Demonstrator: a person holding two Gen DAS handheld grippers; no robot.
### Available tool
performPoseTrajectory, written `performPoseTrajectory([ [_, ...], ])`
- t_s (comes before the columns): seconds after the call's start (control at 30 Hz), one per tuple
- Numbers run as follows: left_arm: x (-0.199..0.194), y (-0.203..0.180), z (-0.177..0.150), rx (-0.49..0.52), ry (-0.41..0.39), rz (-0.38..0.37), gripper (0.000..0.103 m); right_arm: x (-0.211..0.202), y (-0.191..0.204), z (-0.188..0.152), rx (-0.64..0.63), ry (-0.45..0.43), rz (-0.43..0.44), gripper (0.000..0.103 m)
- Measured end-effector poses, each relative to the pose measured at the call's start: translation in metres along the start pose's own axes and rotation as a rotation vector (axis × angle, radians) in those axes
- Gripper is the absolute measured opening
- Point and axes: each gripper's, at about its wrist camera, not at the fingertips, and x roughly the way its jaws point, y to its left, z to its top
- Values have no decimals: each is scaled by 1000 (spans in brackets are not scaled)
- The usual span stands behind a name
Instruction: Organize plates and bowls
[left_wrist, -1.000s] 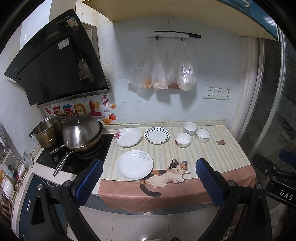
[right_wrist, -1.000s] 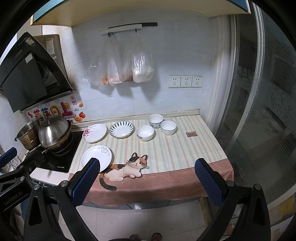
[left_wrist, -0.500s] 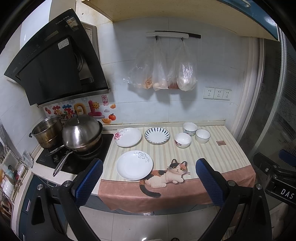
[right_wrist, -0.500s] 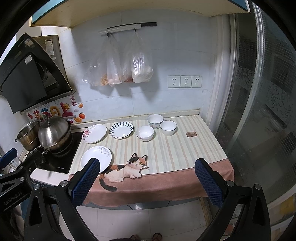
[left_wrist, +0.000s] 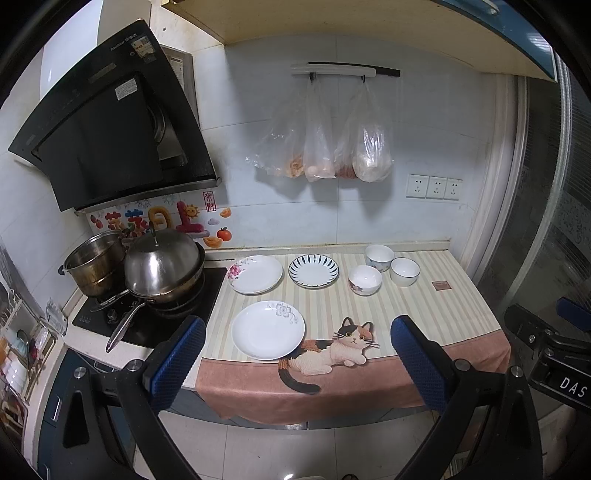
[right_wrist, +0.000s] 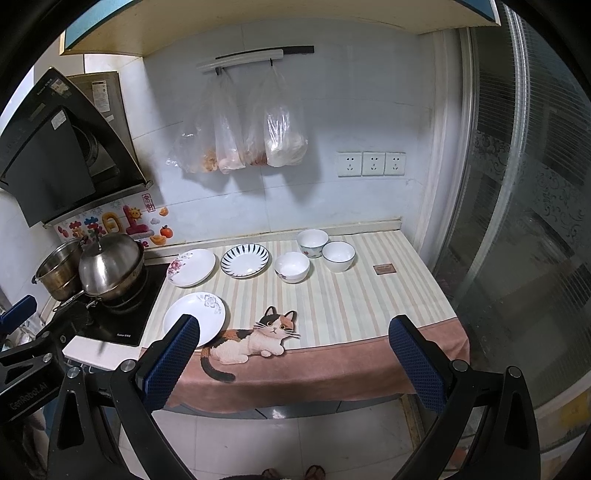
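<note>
Three plates and three bowls sit on a striped counter cloth (left_wrist: 424, 306) printed with a calico cat (left_wrist: 332, 349). Nearest the front edge lies a white plate with a grey flower (left_wrist: 268, 329). Behind it, a plate with pink flowers (left_wrist: 256, 274) sits beside a blue-striped plate (left_wrist: 313, 271). To the right, a small floral bowl (left_wrist: 365, 280), a bowl at the back (left_wrist: 379, 257) and a dark-rimmed bowl (left_wrist: 405, 271) cluster close together. The left gripper (left_wrist: 297, 354) and right gripper (right_wrist: 293, 356) hang in front of the counter, blue-padded fingers spread wide, holding nothing. Left of the cloth, a lidded steel wok (left_wrist: 164, 267) and pot (left_wrist: 95, 263) stand on the stove. Plastic bags (left_wrist: 321, 147) hang on the wall.
</note>
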Motion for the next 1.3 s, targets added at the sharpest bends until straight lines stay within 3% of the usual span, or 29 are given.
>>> performPoseTrajectory([
  [0.4,6,3,3,-2,-7,-17,103,2,7,2,16,3,2,103],
  [0.6,41,25,-7,-4,25,5,103,28,18,-5,43,16,0,103],
  [0.73,85,54,-18,-35,71,43,103,76,41,-18,25,57,58,103],
  [0.83,129,81,-27,-84,131,81,103,127,64,-27,5,132,150,103],
  [0.93,181,108,-41,-134,233,108,103,181,85,-35,-5,218,225,103],
  [1.07,259,140,-61,-165,369,145,103,277,117,-45,-47,348,318,103],
  [1.23,355,164,-85,-203,553,136,103,409,148,-60,-89,507,366,103],
  [1.3,393,174,-95,-235,620,107,96,453,155,-65,-92,563,375,103],
])
